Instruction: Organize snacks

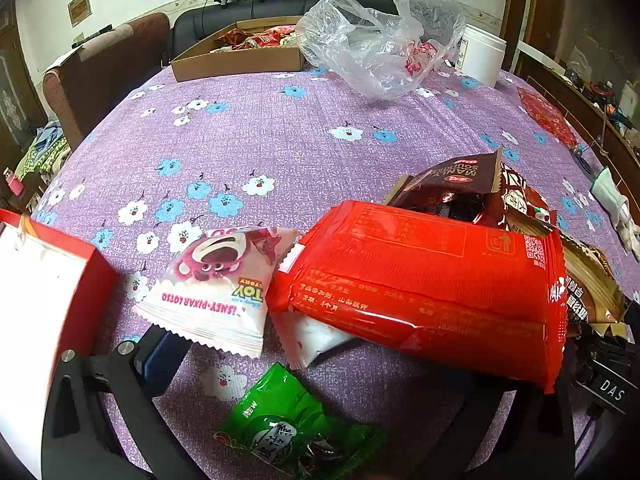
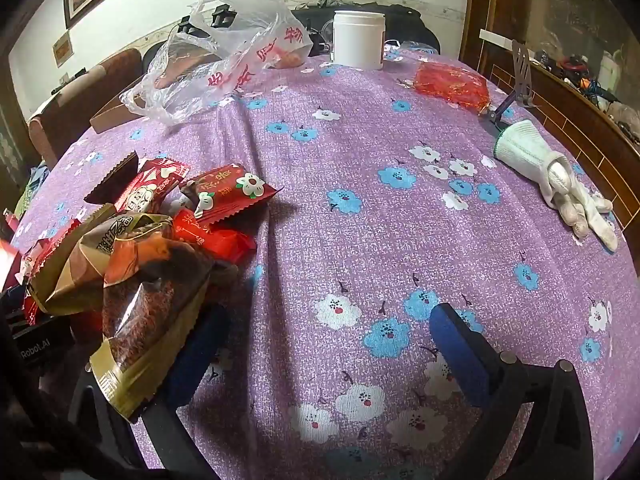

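My left gripper (image 1: 328, 356) is open over a heap of snack packets on the purple flowered tablecloth (image 1: 280, 140). Its left finger (image 1: 156, 360) shows beside a pink bear-print packet (image 1: 220, 284); the right finger is hidden under a large red packet (image 1: 420, 292). A green packet (image 1: 288, 432) and a small white packet (image 1: 316, 340) lie between the jaws, untouched. My right gripper (image 2: 332, 344) is open over bare cloth. A gold-brown packet (image 2: 148, 320) overlaps its left finger (image 2: 200, 352). Red flower-print packets (image 2: 228, 192) lie beyond.
A red box (image 1: 52, 280) stands at the near left. At the far side are a cardboard box (image 1: 240, 56) of snacks, a crumpled plastic bag (image 1: 380, 40) and a white jar (image 2: 358, 40). A red mesh bag (image 2: 452, 84) and white gloves (image 2: 560, 180) lie at the right edge.
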### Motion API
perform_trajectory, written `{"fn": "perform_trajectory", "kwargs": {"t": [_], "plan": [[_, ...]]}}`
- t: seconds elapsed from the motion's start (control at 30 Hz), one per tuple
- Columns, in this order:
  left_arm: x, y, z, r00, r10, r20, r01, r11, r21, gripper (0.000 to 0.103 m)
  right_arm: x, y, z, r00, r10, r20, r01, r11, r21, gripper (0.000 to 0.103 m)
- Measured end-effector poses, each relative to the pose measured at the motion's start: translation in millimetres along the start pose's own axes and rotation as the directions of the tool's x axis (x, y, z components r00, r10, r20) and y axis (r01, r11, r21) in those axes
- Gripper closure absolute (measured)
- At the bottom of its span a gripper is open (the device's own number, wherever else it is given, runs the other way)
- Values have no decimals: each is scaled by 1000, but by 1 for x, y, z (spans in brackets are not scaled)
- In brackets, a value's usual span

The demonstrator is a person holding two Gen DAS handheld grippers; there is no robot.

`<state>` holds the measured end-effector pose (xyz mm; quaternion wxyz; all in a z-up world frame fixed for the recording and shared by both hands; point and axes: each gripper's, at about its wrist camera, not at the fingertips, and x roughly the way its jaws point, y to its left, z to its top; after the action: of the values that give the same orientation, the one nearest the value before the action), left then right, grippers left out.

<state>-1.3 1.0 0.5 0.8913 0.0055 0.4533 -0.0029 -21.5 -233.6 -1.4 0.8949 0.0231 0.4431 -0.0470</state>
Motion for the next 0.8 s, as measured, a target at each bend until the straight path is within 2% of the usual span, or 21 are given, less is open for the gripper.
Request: {"fn": "perform_trajectory", "kwargs": {"t": [0.8], "plan": [[-1,-2,-1,1000,0,0,0,1000,0,0,0,0,0,1000,0,-1,0,1000,0,0]]}}
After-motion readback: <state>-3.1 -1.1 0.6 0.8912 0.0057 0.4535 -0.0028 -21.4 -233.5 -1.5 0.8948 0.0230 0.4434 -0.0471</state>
